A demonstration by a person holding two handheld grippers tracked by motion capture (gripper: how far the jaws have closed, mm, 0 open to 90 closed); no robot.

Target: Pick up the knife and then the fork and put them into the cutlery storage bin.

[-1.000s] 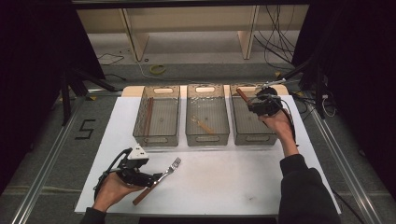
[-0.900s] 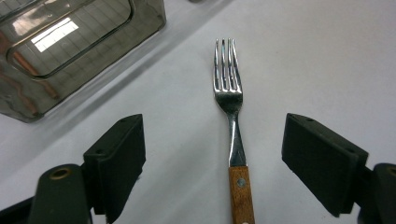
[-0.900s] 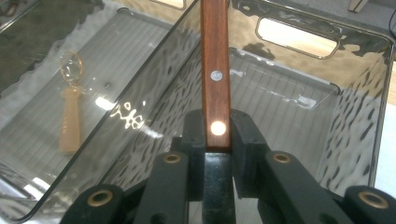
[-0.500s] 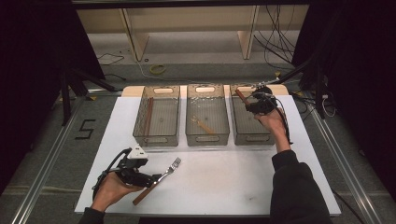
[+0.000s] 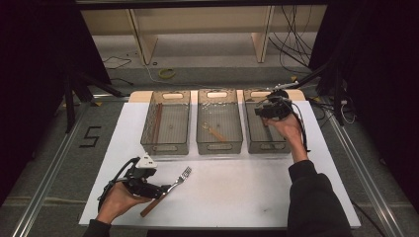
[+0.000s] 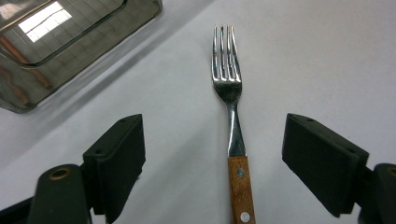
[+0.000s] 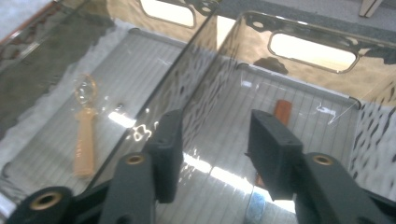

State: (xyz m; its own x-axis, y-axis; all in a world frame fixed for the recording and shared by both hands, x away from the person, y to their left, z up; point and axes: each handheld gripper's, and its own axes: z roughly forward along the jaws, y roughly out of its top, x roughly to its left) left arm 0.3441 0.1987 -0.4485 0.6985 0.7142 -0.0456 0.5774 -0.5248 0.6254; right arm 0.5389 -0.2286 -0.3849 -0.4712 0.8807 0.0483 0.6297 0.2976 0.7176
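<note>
On the near left of the white table (image 5: pixel 237 197), a fork (image 6: pixel 231 116) lies flat between the two black jaws of the left gripper (image 6: pixel 212 158). The jaws stand wide apart and touch nothing — the fork is loose between them. Its prongs point away from the hand, toward the far right. The fork has a shiny metal head and neck and a brown wooden handle with small silver dots on it.

Over the far right bin (image 7: pixel 303 88), the right gripper (image 7: pixel 212 144) has just been opening its jaws — nothing is between them. A brown-handled thing (image 7: pixel 282 112) lies in the bin under the jaws. In the middle bin (image 5: pixel 219 129) lies a tan spoon (image 7: pixel 85 135). The left bin (image 5: pixel 167 129) holds long brown sticks (image 5: pixel 157 123).
</note>
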